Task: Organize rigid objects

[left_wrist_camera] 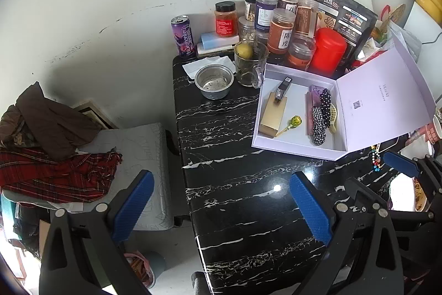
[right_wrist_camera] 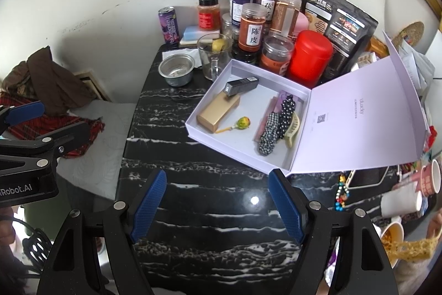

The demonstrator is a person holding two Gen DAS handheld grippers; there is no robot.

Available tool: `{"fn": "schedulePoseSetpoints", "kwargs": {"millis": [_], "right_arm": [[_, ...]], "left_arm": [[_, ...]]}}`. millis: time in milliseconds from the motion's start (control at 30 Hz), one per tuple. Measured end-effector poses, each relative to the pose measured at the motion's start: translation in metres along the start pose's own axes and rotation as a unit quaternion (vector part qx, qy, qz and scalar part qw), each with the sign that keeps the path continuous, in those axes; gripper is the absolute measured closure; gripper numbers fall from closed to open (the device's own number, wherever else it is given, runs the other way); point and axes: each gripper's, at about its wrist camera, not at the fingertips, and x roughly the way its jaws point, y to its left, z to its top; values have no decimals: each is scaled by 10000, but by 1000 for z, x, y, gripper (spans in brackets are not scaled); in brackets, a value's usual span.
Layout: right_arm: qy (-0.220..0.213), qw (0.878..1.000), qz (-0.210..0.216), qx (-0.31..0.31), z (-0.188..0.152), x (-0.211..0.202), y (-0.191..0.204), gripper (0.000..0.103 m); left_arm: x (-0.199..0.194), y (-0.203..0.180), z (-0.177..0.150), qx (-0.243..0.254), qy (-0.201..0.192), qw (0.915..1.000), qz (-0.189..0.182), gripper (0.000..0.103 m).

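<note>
An open white box [left_wrist_camera: 258,126] [right_wrist_camera: 193,126] lies on the black marble table [left_wrist_camera: 234,184] [right_wrist_camera: 199,184], its lid [left_wrist_camera: 386,98] [right_wrist_camera: 359,115] folded back to the right. Inside lie a gold box [left_wrist_camera: 273,115] [right_wrist_camera: 218,112], a black tube [left_wrist_camera: 283,89] [right_wrist_camera: 241,86], a lollipop [left_wrist_camera: 294,121] [right_wrist_camera: 240,123], scrunchies [left_wrist_camera: 320,118] [right_wrist_camera: 273,129] and a cream hair clip [left_wrist_camera: 333,118] [right_wrist_camera: 293,130]. My left gripper [left_wrist_camera: 221,203] is open and empty above the table's left edge. My right gripper [right_wrist_camera: 218,206] is open and empty above the table, in front of the box.
Several jars [left_wrist_camera: 281,29] [right_wrist_camera: 251,29], a red canister [left_wrist_camera: 328,51] [right_wrist_camera: 309,57], a black pouch [left_wrist_camera: 345,15], a glass mug [left_wrist_camera: 248,62] [right_wrist_camera: 214,54], a steel bowl [left_wrist_camera: 214,82] [right_wrist_camera: 176,69] and a can [left_wrist_camera: 182,36] [right_wrist_camera: 168,25] crowd the back. Clothes [left_wrist_camera: 49,143] lie on a stool at left. Cups and noodles [right_wrist_camera: 408,234] sit at right.
</note>
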Motion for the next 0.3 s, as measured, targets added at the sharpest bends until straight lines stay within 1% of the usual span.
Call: {"fn": "schedulePoseSetpoints", "kwargs": {"millis": [300], "right_arm": [[-2,10000,-3,-27,1,0,2,26]], "left_arm": [[3,1,-1,-17,58,10000,-7,3]]}}
